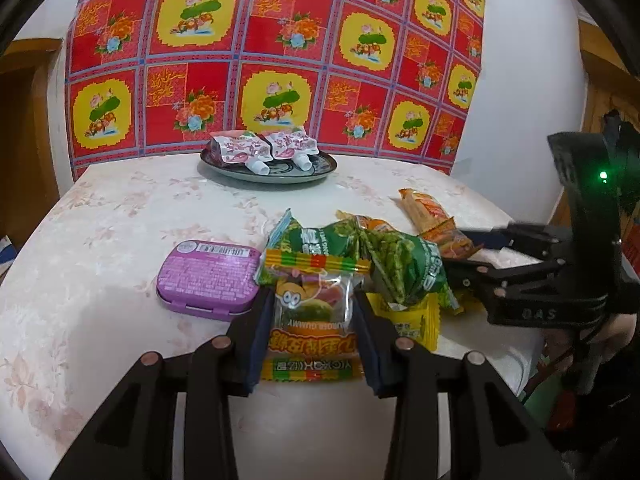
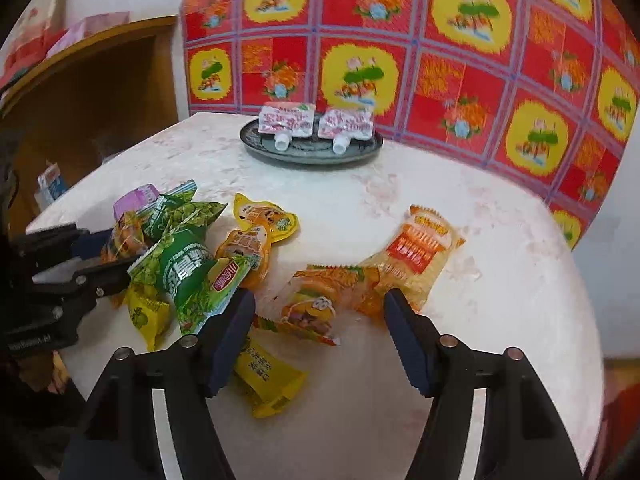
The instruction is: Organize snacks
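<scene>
Left wrist view: the left hand-held gripper [image 1: 314, 320] pinches a burger gummy packet [image 1: 310, 320] just in front of the snack pile [image 1: 360, 256], ready, I judge, for the plate [image 1: 320, 170] beyond the pile. The right hand-held gripper [image 2: 320, 324] stands half open astride an orange packet [image 2: 320, 300] beside the pile, gripping nothing.

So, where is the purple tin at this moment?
In the left wrist view the purple tin lies flat on the table, left of the snack pile, beside the gummy packet that the left hand-held gripper holds.
</scene>
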`<state>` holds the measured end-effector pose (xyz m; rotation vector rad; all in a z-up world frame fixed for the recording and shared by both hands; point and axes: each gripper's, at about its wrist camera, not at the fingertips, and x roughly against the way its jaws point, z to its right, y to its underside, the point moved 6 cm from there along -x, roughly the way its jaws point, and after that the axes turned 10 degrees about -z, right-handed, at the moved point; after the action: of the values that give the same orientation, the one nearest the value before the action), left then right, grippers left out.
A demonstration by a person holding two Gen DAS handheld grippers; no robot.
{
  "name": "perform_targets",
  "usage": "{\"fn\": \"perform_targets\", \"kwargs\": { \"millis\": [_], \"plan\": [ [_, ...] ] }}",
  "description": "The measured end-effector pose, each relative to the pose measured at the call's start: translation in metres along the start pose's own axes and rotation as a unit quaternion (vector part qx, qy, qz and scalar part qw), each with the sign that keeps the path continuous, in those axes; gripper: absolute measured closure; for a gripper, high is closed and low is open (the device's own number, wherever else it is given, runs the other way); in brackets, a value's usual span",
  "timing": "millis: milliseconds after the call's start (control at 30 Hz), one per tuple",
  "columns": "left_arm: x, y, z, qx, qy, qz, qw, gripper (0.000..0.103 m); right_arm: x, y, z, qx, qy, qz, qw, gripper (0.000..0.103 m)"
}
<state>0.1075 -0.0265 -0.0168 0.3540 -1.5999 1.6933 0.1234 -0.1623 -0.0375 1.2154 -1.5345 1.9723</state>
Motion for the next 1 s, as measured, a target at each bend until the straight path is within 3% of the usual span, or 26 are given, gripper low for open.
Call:
{"fn": "perform_targets", "kwargs": {
  "millis": [33, 133, 300, 400, 433, 533, 633, 800, 1000],
  "plan": [
    [0.0, -0.001, -0.001, 0.005, 0.003, 0.0, 1.0, 0.062, -0.003, 0.0, 0.0, -0.01, -0.01, -0.012, 1.0, 0.056],
    [0.0, -0.001, -0.004, 0.017, 0.017, 0.001, 0.9997, 0.062, -0.001, -0.003, -0.001, -0.01, 0.004, -0.015, 1.0, 0.062],
    [0.001, 0.0, -0.005, 0.016, 0.026, 0.004, 0.9995, 0.062, 0.024, -0.003, 0.012, -0.025, -0.041, 0.023, 0.999, 0.062],
    [0.002, 0.0, -0.005, 0.015, 0.028, 0.007, 0.9995, 0.062, 0.028, 0.009, 0.025, -0.04, -0.091, 0.009, 0.995, 0.061],
    [0.002, 0.001, -0.005, 0.014, 0.028, 0.008, 0.9995, 0.062, 0.028, 0.016, 0.034, -0.05, -0.088, 0.007, 0.995, 0.06],
    [0.002, 0.001, -0.005, 0.013, 0.031, 0.009, 0.9994, 0.062, 0.02, 0.035, 0.06, -0.076, -0.035, -0.005, 0.996, 0.054],
    [0.002, 0.001, -0.005, 0.013, 0.033, 0.008, 0.9993, 0.062, 0.025, 0.039, 0.069, -0.076, 0.014, 0.011, 0.997, 0.026],
    [0.002, 0.001, -0.005, 0.009, 0.027, 0.011, 0.9995, 0.062, 0.029, 0.035, 0.064, -0.073, 0.053, 0.033, 0.995, 0.025],
    [0.001, 0.003, -0.002, -0.001, 0.008, 0.017, 0.9998, 0.062, 0.032, 0.031, 0.056, -0.088, 0.137, 0.049, 0.985, 0.025]
  ]
}}
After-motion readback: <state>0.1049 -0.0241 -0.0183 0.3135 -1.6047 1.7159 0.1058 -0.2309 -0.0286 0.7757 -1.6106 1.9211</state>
